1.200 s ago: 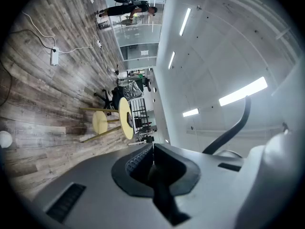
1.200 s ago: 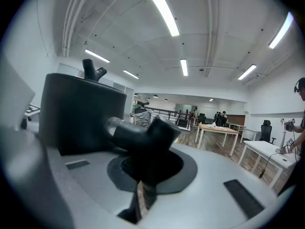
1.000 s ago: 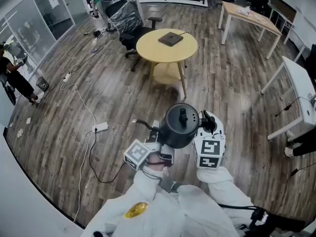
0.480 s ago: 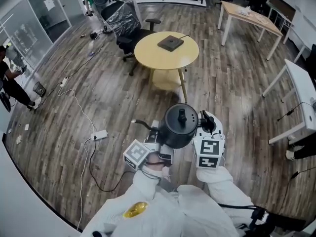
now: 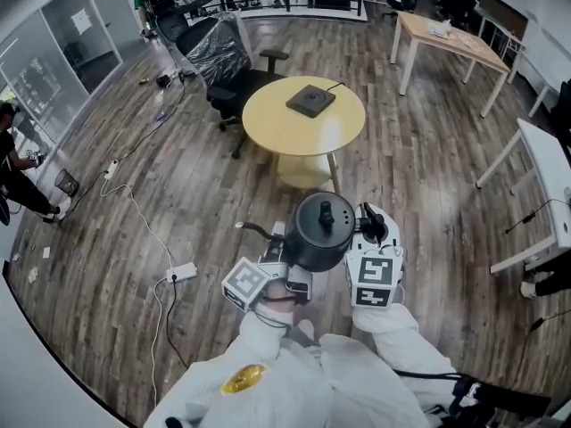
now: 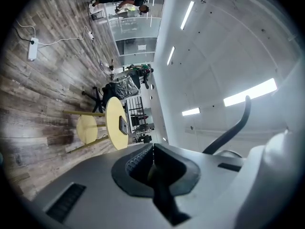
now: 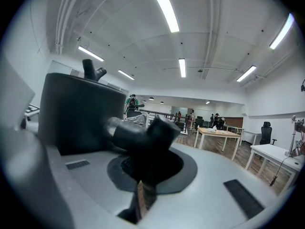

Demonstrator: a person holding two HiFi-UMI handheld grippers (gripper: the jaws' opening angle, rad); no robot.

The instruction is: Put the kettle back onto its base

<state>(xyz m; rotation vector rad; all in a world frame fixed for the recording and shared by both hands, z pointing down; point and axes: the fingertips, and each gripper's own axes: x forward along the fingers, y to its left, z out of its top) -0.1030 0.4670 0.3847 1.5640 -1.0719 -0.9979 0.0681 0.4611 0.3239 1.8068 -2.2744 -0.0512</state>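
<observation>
Power strip (image 5: 181,272) lies on floor (image 5: 107,230) at left. Left gripper (image 5: 279,246), jaws pressed together, is just beside kettle (image 5: 321,230); right gripper (image 5: 368,226) pinches its handle (image 7: 143,135). Farther, wrapped chair (image 5: 219,47) stands left of round table (image 5: 277,127) bearing base (image 5: 310,101).

Illumination is bright, even and diffuse, supplied by ceiling light strips (image 7: 164,6) that clip to white in both gripper views. In the head view, shadows round the round yellow table (image 5: 303,119) are faint and soft-edged, and the wooden floor (image 5: 428,163) to the right of the table carries a pale sheen. All views show strong fisheye distortion: straight lines far from the table bow toward the frame edges, both gripper views fall to black at the corners, and the kettle (image 7: 81,113), close to the lens, is dark and out of focus.
</observation>
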